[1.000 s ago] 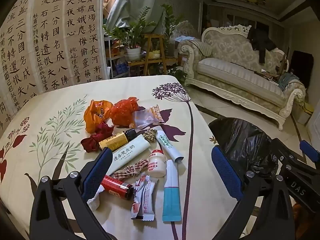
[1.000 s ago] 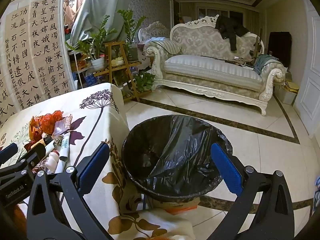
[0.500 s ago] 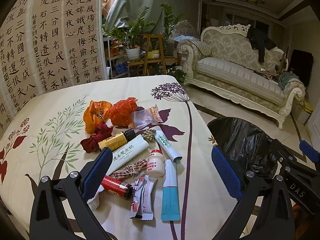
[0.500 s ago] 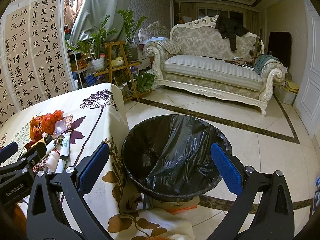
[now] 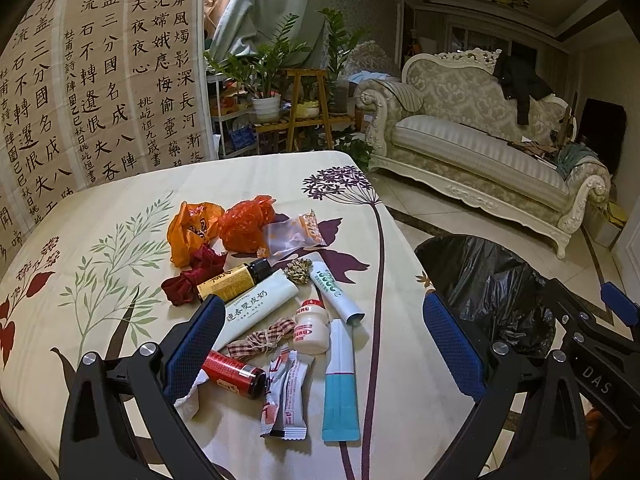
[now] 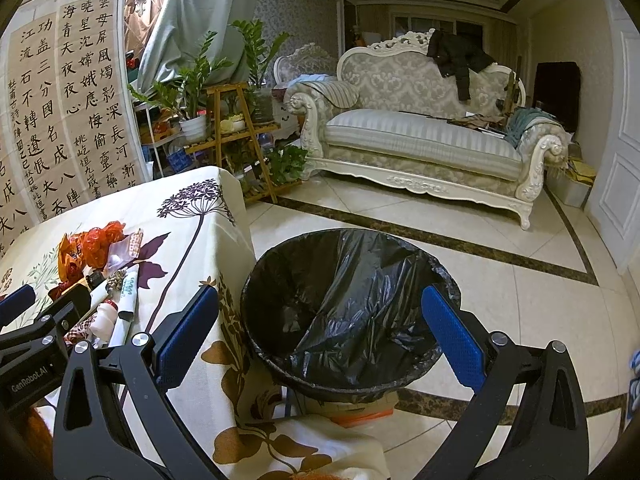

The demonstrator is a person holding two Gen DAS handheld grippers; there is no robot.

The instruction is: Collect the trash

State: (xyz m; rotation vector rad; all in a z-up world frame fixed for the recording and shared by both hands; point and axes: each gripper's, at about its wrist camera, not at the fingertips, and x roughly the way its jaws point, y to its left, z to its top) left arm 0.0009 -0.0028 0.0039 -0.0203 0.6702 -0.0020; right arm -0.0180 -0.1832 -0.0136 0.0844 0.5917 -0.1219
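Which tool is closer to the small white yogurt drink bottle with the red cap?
Left. The left tool hovers open right over the small white bottle; the right tool is off the table, above the black-lined bin.

The left claw's finger (image 5: pixel 196 344) hides part of the red bottle (image 5: pixel 234 374) and white tissue (image 5: pixel 188 398).

a big cream sofa (image 6: pixel 424 140) stands on the shiny tiled floor (image 6: pixel 520 300). a dark jacket (image 6: pixel 456 60) hangs over its back. green plants (image 5: pixel 260 60) sit by a wooden stand (image 5: pixel 306 108). a wall scroll (image 5: pixel 100 72) shows black writing.
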